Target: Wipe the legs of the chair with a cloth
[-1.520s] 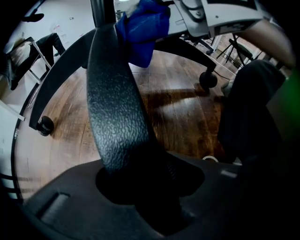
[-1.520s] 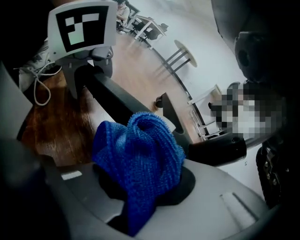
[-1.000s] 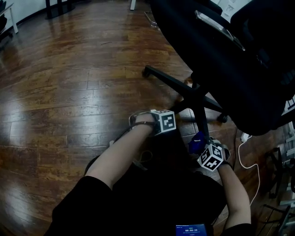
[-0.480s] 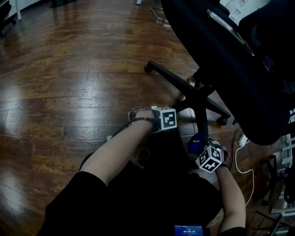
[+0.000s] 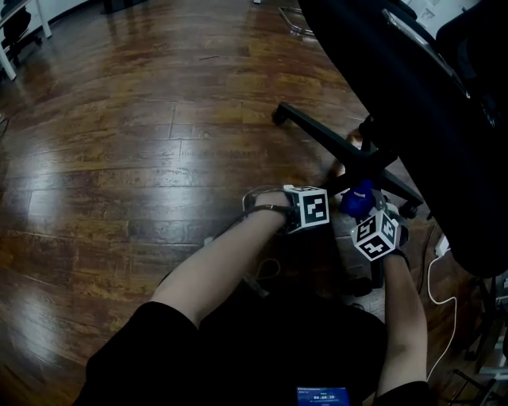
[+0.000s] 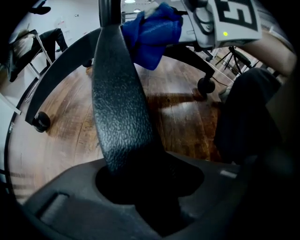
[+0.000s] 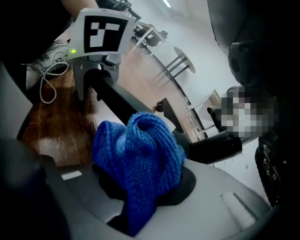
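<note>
Firstly, found left gripper (image 6: pixel 140 185) pointed steeply down at wood floor (image 5: pixel 119 158), jaws clamped on textured black chair leg (image 6: pixel 119 103). Found right gripper (image 7: pixel 140 197) closed on bunched blue cloth (image 7: pixel 138 154). Located cloth just right of left gripper, against far end of same leg, near central column (image 6: pixel 109 11) of chair (image 5: pixel 413 87). Observed other legs spread over floor, caster (image 6: pixel 41 122) at left leg tip.

Head view: high, facing steeply down on floor (image 5: pixel 119 158) and chair base (image 5: pixel 377 155). Left and right gripper views: low, near, facing each other along one chair leg (image 6: pixel 117 103). Shared by all: blue cloth (image 7: pixel 140 154).
</note>
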`<state>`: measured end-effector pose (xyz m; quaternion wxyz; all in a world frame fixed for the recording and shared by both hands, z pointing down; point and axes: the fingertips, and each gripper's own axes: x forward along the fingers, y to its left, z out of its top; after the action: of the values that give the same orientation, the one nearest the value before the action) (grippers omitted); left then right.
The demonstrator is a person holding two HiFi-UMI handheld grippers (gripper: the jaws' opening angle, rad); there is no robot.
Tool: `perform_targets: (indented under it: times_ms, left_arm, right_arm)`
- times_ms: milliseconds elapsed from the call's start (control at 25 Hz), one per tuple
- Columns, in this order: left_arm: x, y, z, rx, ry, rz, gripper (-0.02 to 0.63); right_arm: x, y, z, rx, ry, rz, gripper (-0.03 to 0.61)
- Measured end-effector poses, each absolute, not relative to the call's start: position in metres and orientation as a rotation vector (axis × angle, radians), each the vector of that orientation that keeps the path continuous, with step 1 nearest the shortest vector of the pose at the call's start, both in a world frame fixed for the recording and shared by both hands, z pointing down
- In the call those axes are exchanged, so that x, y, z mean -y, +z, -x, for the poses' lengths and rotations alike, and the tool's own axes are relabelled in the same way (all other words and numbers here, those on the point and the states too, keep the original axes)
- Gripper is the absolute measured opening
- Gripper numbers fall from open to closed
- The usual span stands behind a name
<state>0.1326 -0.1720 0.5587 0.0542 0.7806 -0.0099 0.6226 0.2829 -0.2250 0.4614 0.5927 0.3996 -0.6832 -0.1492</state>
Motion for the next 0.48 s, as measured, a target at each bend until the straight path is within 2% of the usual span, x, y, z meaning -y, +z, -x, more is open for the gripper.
perform_targets:
  times_ms: [320, 480]
  left_arm:
    - [0.175, 0.561, -0.124, 0.062, 1.870, -2.375, 0.152]
    - [0.177, 0.560, -0.123, 0.097, 1.835, -2.357, 0.142]
  right_arm:
    - [0.092, 0.503, -0.298, 1.602, -0.231, -0.777, 0.078]
    - [0.080, 0.506, -0.307, 1.618, -0.203, -0.773, 0.078]
